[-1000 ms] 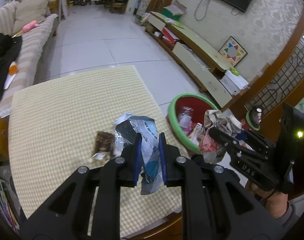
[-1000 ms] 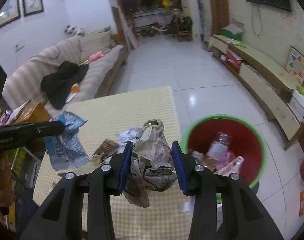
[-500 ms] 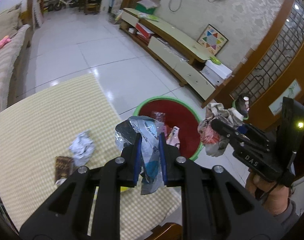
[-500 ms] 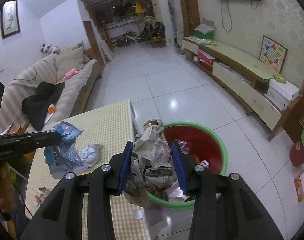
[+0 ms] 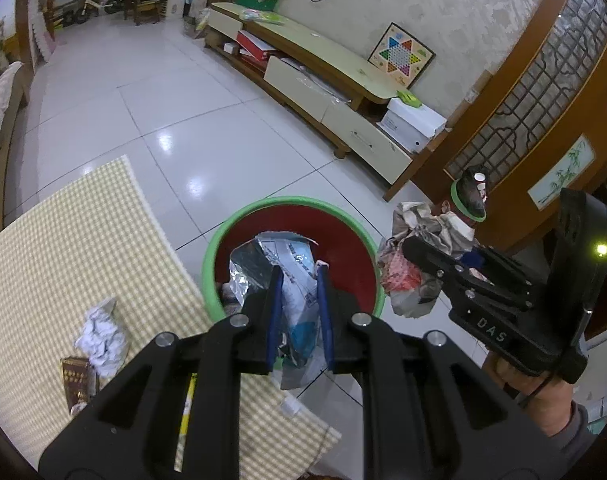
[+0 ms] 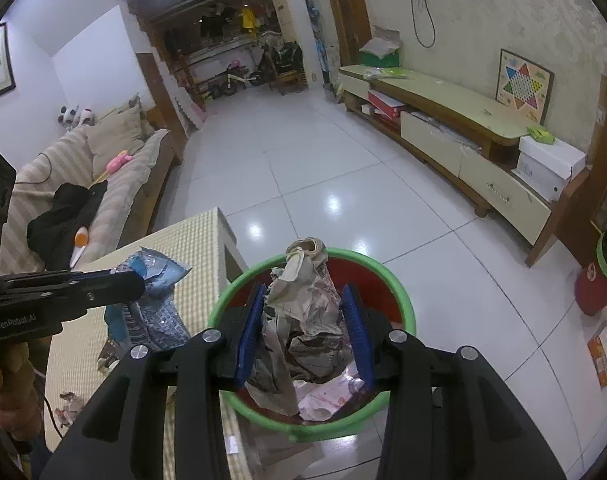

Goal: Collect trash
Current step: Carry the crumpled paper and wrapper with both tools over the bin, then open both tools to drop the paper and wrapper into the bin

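Observation:
My left gripper (image 5: 299, 276) is shut on a silver and blue foil wrapper (image 5: 291, 276), held over the near rim of the red bin with a green rim (image 5: 263, 205). My right gripper (image 6: 301, 300) is shut on a wad of crumpled brown paper (image 6: 307, 308), held above the same bin (image 6: 405, 296), which has some pink and white wrappers inside. In the left wrist view the right gripper (image 5: 407, 248) hangs just right of the bin with its paper wad (image 5: 419, 232). In the right wrist view the left gripper (image 6: 139, 280) and its wrapper (image 6: 151, 304) sit at the left, above the table edge.
A yellow checked table (image 5: 63, 248) holds a crumpled white paper (image 5: 101, 332), a brown packet (image 5: 76, 380) and a yellow pencil (image 5: 185, 412). A low TV cabinet (image 5: 335, 92) lines the right wall, and a sofa (image 6: 83, 184) stands at the left. A second small green-rimmed bin (image 5: 469, 200) stands by the wooden partition.
Both grippers have travelled from above the table toward the bin, each keeping its trash. The bin now lies right under them and the table has slid to the left.

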